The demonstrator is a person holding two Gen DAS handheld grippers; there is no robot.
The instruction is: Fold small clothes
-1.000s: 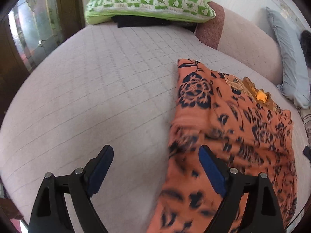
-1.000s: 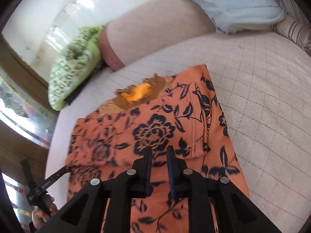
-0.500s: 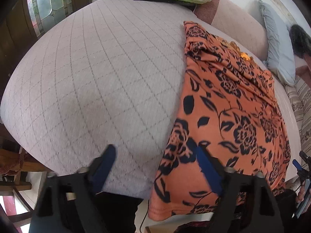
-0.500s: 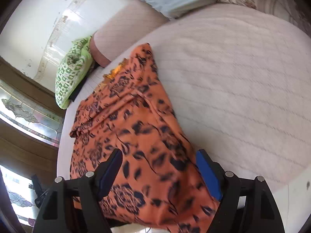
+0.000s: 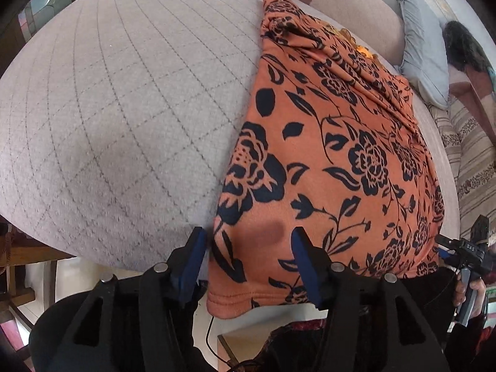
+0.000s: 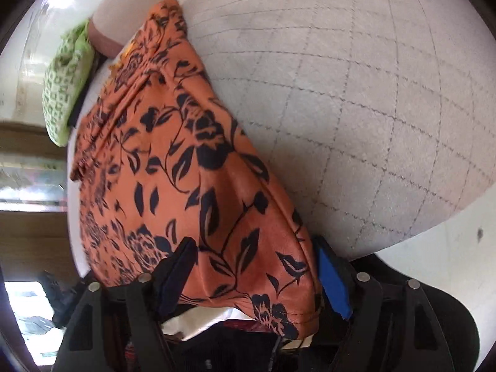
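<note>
The garment is orange with dark navy roses and leaves. The bed cover is pale grey-lilac, crossed by thin diamond lines. A pillow is green-and-white checked.

Bright, even daylight — both fisheye views bow the quilted bed cover hard toward black rims. A soft shadow patch sits on the orange floral garment near its hem. The right view is slightly motion-blurred, with white glare upper-left of the garment.
</note>
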